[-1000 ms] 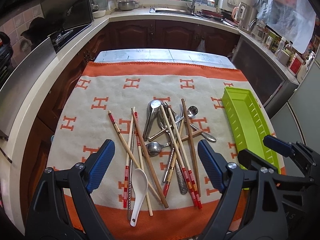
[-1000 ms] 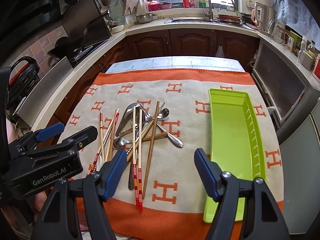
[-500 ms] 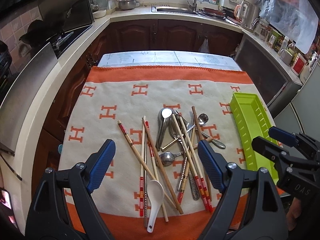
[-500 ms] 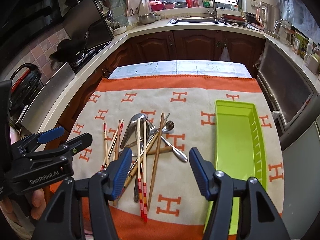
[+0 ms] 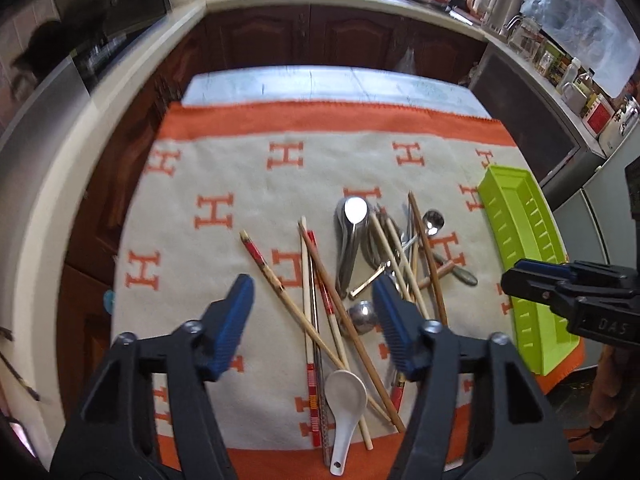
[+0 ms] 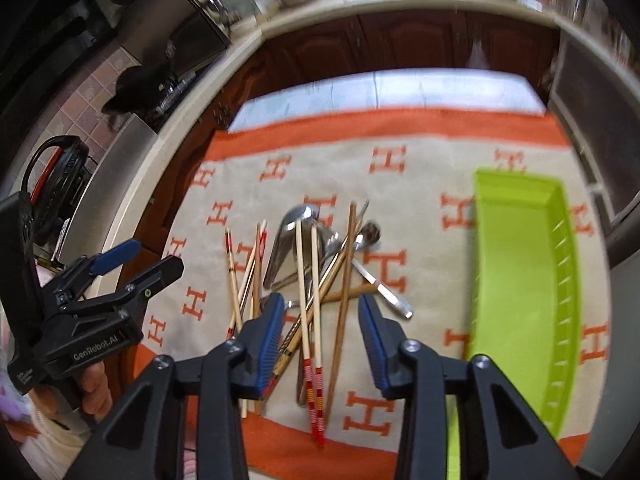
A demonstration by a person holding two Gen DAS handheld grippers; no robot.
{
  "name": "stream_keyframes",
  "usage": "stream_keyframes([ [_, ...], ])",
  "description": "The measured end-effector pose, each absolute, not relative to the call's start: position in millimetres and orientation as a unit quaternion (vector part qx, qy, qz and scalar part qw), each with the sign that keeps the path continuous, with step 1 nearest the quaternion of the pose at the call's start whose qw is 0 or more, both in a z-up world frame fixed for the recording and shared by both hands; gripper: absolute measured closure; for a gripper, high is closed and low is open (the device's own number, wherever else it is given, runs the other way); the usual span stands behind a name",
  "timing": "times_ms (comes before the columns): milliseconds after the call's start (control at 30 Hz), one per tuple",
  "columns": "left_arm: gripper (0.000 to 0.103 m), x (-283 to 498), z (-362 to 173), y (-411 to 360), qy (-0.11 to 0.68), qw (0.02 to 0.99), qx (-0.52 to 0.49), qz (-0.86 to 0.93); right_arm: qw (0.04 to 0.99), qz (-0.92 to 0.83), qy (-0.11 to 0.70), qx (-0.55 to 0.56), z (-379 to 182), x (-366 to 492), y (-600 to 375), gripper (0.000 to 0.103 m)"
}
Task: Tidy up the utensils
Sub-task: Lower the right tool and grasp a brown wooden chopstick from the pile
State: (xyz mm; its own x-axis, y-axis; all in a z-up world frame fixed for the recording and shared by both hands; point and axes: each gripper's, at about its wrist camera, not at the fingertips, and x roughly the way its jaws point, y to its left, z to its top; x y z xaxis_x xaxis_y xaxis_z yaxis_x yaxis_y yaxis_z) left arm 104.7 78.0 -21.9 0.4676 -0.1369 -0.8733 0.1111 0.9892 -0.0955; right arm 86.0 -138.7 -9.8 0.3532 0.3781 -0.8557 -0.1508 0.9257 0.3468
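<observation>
A heap of utensils lies on the orange and cream cloth: several wooden chopsticks, metal spoons and a white ceramic spoon. A lime green tray lies empty to the right, also in the right wrist view. My left gripper is open and empty above the near left of the heap. My right gripper is open and empty above the red-tipped chopsticks. Each gripper shows in the other's view: the right, the left.
The cloth covers a table in a kitchen. Dark wooden cabinets and a light counter run behind and along the left. A metal appliance stands on the left counter. A dark appliance stands beyond the tray on the right.
Both grippers have moved forward and lower toward the heap, and their jaws have narrowed a little. The right wrist view is blurred by motion. No utensil has moved.
</observation>
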Motion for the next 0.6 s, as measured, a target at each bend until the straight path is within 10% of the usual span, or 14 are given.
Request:
stream_keyframes([
  [600,0.088,141.4,-106.0,15.0,0.598,0.779,-0.111,-0.151,0.744,0.146,0.645,0.101,-109.4,119.9,-118.8,0.084],
])
